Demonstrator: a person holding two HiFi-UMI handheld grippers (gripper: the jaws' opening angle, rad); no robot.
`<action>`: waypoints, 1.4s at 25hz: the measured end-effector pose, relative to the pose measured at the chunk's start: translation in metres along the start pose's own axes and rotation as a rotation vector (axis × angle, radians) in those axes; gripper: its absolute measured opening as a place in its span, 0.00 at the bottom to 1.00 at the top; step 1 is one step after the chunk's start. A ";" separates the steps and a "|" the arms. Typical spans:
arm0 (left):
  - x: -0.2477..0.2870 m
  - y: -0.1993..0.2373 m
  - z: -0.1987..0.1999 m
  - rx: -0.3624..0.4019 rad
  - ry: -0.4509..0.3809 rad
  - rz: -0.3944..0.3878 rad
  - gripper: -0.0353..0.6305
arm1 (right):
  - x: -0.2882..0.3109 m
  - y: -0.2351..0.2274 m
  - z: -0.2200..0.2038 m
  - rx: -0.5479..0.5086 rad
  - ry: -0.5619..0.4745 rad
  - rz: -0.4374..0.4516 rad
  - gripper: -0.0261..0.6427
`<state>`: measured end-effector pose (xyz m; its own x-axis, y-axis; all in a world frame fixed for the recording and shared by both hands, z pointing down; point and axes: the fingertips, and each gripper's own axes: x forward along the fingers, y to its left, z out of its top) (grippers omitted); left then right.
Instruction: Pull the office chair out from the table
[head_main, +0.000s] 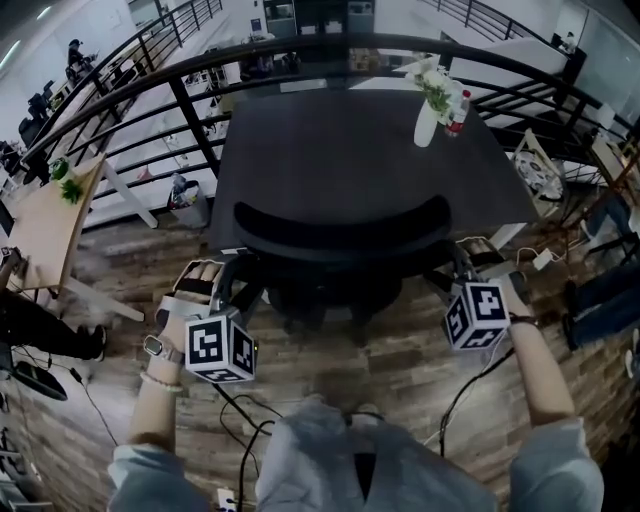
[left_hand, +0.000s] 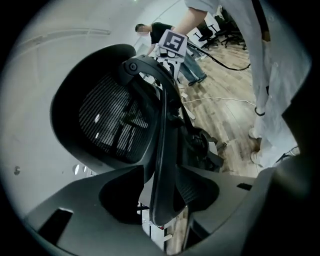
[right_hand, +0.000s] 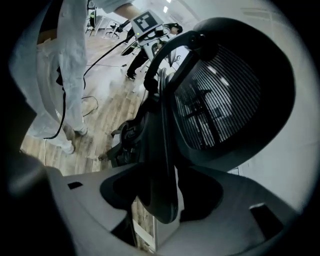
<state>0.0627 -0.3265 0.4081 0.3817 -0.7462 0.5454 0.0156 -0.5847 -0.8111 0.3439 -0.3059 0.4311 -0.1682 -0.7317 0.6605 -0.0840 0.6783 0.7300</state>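
Black, stiff frame bars (left_hand: 164, 140) edge the office chair (head_main: 340, 225); I judge it heavy but free-rolling. Left gripper (left_hand: 162, 200) and right gripper (right_hand: 160, 200) fingers stand open astride them: grip there.

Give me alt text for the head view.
A person stands behind a black office chair drawn up to a dark rectangular table, with the left gripper and right gripper at the chair back's two sides. A white vase of flowers stands on the table.

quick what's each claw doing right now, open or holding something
left claw: open, left armrest between jaws, ungripped
right claw: open, right armrest between jaws, ungripped
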 end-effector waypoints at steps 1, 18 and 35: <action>0.003 -0.001 -0.003 0.012 0.015 -0.008 0.37 | 0.002 0.000 0.000 -0.007 0.005 0.002 0.37; 0.022 -0.007 -0.017 0.014 0.151 -0.005 0.32 | 0.008 -0.006 -0.003 -0.032 -0.032 -0.020 0.29; 0.025 -0.004 -0.021 -0.043 0.256 -0.035 0.32 | 0.007 -0.010 -0.002 -0.040 -0.087 -0.046 0.29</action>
<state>0.0530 -0.3490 0.4292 0.1348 -0.7785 0.6129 -0.0163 -0.6202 -0.7842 0.3453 -0.3178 0.4284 -0.2497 -0.7520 0.6100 -0.0548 0.6399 0.7665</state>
